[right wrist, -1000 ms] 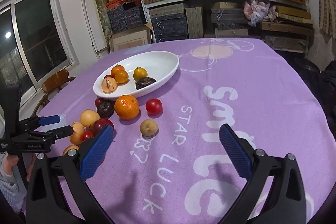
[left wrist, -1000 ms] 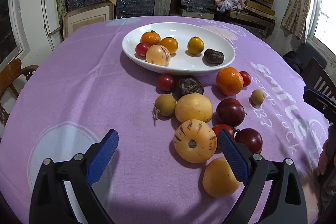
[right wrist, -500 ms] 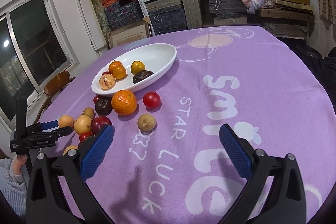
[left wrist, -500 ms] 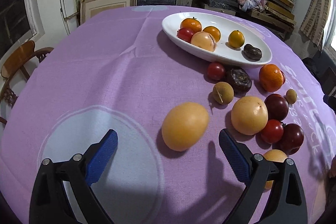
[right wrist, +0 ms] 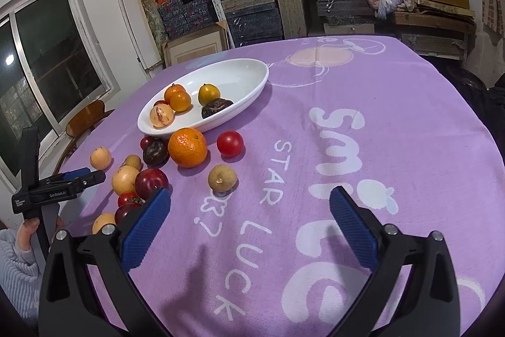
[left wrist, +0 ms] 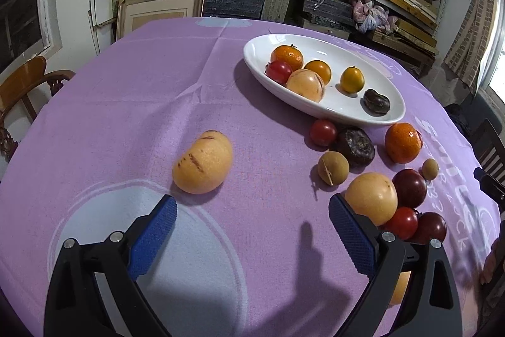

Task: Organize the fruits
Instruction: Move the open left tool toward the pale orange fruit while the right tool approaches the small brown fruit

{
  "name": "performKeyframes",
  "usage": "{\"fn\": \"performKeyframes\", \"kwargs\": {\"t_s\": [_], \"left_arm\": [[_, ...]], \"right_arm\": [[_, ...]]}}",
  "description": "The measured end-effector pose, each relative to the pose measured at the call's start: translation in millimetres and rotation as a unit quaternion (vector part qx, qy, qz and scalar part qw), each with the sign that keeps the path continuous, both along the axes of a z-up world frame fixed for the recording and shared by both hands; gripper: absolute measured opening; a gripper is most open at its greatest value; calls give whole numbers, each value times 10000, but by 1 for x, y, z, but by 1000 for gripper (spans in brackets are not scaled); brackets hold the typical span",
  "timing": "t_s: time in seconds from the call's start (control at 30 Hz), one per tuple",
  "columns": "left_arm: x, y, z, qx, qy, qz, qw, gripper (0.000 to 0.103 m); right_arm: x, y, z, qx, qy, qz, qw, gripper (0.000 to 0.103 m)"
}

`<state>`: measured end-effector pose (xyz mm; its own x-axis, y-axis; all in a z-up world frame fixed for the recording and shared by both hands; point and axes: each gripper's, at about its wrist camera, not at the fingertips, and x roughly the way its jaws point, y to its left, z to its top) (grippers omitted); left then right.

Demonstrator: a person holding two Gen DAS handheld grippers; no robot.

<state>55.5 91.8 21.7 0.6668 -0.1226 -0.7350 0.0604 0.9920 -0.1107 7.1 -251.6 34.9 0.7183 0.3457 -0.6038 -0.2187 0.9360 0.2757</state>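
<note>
The left gripper (left wrist: pixel 251 221) hangs with its jaws spread wide and empty, as does the right gripper (right wrist: pixel 249 215). A striped yellow melon (left wrist: pixel 202 162) lies alone beyond the left one, well left of the white oval dish (left wrist: pixel 328 106), which holds 6 fruits.

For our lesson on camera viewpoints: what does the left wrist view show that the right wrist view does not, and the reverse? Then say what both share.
Only the left wrist view shows the left gripper from behind, open, with the striped yellow fruit large just ahead of it. Only the right wrist view shows the right gripper from behind, open, the window, a hand holding the left gripper, and the full white lettering. Both show the white dish holding six fruits, the large orange beside it, and the purple tablecloth.
</note>
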Motion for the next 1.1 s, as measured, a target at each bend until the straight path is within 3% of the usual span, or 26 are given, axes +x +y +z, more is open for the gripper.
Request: {"fn": "performKeyframes", "kwargs": {"t_s": [0.3, 0.6, 0.7, 0.77, 1.0, 1.1], "left_arm": [[11, 33, 1, -263, 76, 432, 9987, 98], [1, 12, 5, 137, -100, 121, 9998, 98], [1, 16, 4, 57, -98, 146, 9998, 95], [3, 17, 4, -3, -79, 139, 9999, 87], [2, 17, 3, -20, -30, 135, 9999, 87], [2, 18, 3, -34, -30, 147, 9999, 87]], "right_arm": [[1, 1, -3, -58, 58, 42, 10000, 99], [2, 2, -4, -88, 62, 52, 9999, 99], [1, 2, -4, -95, 68, 60, 9999, 99], [1, 3, -5, -114, 61, 69, 9999, 99], [0, 7, -5, -158, 52, 193, 9997, 99], [4, 20, -6, -421, 90, 412, 9982, 99]]}}
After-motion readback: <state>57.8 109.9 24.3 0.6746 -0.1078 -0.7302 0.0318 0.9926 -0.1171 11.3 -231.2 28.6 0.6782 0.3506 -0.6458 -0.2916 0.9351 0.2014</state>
